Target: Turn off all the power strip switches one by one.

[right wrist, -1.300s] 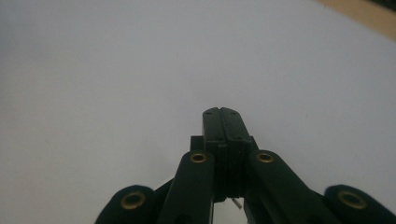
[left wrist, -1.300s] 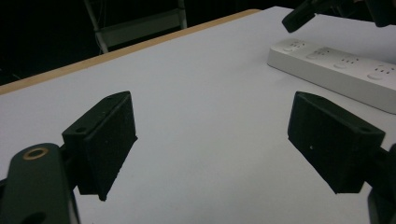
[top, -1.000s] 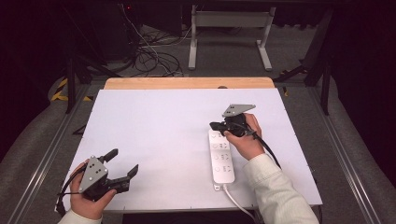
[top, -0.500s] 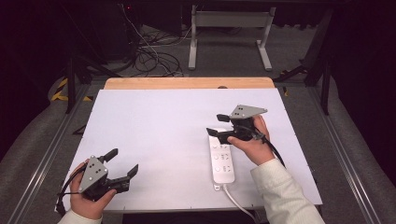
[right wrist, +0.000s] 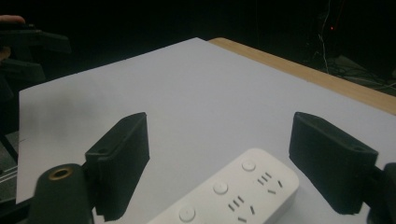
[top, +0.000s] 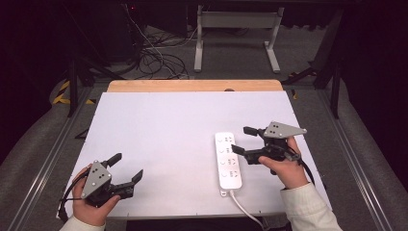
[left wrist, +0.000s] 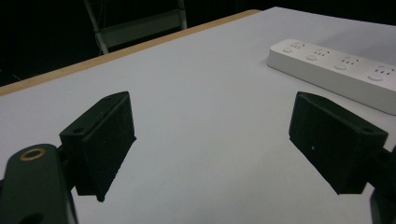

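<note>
Hands hold both grippers low at the near edge of the table. The left gripper sits at the near left corner, jaws spread wide with nothing between them. The right gripper hovers at the right, jaws also wide apart and empty, its tips just beside the power strip. That strip is a long white plastic bar with rounded corners, smooth and slightly glossy, with a row of round buttons and slotted sockets along its top. It lies flat, right of centre, its white cord running off the near edge. A matte white sheet covers the table, with a wooden strip along the far edge. Bare open surface lies across the middle and left.
</note>
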A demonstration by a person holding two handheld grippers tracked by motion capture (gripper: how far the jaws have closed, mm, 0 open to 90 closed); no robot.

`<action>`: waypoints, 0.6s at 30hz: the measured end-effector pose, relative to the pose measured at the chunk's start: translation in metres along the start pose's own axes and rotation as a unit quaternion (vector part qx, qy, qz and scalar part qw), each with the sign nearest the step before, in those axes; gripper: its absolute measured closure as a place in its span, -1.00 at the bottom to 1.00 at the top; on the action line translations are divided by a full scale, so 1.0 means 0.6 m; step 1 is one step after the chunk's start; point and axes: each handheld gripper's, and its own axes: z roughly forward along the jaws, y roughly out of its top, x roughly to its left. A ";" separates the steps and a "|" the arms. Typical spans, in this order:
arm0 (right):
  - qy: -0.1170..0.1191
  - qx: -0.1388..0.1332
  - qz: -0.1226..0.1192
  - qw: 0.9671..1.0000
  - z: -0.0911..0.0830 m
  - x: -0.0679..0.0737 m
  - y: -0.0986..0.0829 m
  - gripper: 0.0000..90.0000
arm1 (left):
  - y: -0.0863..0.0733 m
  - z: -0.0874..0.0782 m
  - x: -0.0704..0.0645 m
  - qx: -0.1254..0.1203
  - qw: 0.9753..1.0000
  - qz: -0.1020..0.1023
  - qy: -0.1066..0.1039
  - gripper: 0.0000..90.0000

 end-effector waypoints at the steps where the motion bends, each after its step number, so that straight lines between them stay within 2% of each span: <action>1: -0.005 -0.001 0.001 1.000 -0.006 0.000 -0.005 -0.59 | 0.000 0.000 0.000 0.000 1.000 0.001 0.000 -0.67; 10: -0.022 -0.004 0.013 1.000 -0.044 -0.004 -0.054 -0.61 | 0.000 -0.001 0.000 0.001 1.000 0.004 -0.002 -0.68; 15: -0.024 0.007 0.025 0.999 -0.062 -0.009 -0.089 -0.62 | 0.000 0.000 0.000 0.002 1.000 0.006 -0.004 -0.68; 18: -0.022 0.033 0.024 0.999 -0.068 -0.011 -0.112 -0.61 | 0.000 0.000 -0.001 0.003 1.000 0.003 -0.004 -0.68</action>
